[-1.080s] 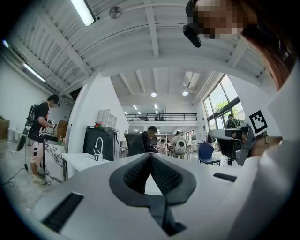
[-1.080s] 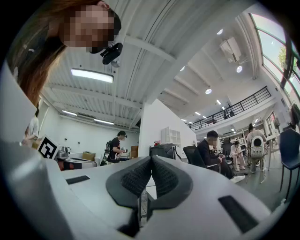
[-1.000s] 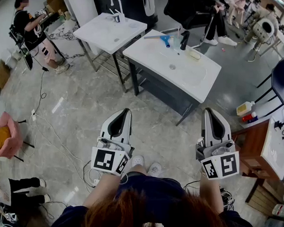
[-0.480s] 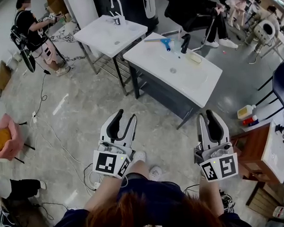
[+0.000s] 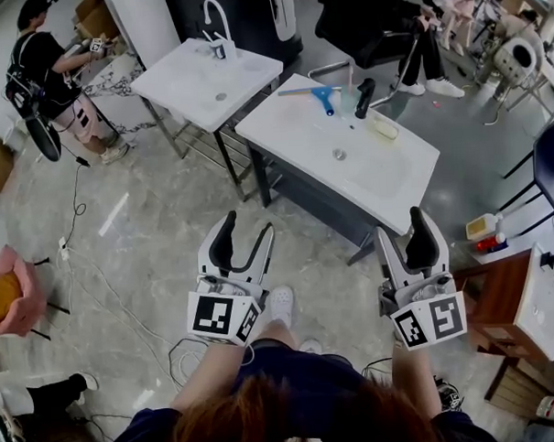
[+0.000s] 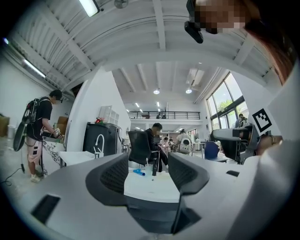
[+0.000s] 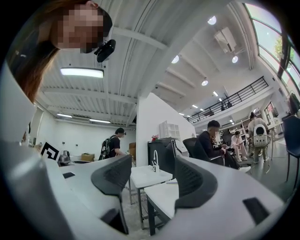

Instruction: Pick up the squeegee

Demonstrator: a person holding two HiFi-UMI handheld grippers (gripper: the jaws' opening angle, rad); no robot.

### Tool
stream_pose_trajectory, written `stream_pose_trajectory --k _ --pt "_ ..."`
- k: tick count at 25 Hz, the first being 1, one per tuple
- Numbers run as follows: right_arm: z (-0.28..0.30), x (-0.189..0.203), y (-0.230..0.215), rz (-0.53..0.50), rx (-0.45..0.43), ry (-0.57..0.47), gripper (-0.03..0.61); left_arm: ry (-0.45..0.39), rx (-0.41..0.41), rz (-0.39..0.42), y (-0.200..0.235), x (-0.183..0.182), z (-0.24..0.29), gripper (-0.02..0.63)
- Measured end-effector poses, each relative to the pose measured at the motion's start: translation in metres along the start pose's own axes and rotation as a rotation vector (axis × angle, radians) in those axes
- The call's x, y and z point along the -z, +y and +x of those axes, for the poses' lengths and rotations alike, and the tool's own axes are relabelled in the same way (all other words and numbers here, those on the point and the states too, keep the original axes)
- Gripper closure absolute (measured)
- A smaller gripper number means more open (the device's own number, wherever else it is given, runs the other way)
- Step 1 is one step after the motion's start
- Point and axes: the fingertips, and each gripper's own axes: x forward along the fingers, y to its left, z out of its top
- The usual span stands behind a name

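A squeegee [image 5: 324,96] with a blue handle lies at the far edge of the white sink counter [image 5: 394,178], well ahead of both grippers. It shows as a small blue shape [image 6: 138,172] between the jaws in the left gripper view. My left gripper [image 5: 248,226] is open and empty, held over the floor short of the counter. On the right, my other gripper [image 5: 407,228] is also open and empty, near the counter's front right corner. The right gripper view looks past its jaws [image 7: 152,177] to the counter's edge [image 7: 161,193]; no squeegee shows there.
A black bottle [image 5: 363,96], a clear cup [image 5: 345,99] and a yellowish sponge [image 5: 383,128] sit beside the squeegee. A second sink table [image 5: 184,82] stands left. A person [image 5: 37,75] stands far left, cables cross the floor, and a wooden cabinet [image 5: 500,293] stands right.
Both grippers have gone from shut to open. The sink counter has come a little nearer in the head view.
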Motion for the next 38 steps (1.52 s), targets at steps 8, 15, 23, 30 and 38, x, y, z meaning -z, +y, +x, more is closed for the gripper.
stream_pose_trajectory --k 8,15,23,30,38 --pt "0.132 -0.007 -0.023 -0.022 0.035 -0.021 0.261 -0.013 0.045 0.017 0.089 -0.020 0.110 0.356" --pt "0.206 0.008 -0.041 -0.022 0.074 -0.003 0.258 0.002 0.084 0.009 0.137 -0.017 0.177 0.354" --pt "0.285 0.029 -0.092 -0.020 0.051 0.017 0.258 0.032 0.054 -0.014 0.169 0.007 0.253 0.354" --pt "0.365 0.024 -0.163 -0.036 -0.029 0.003 0.256 0.023 -0.025 -0.005 0.182 0.006 0.344 0.354" --pt "0.434 0.020 -0.256 -0.029 -0.079 0.004 0.256 0.008 -0.058 0.024 0.174 0.003 0.452 0.354"
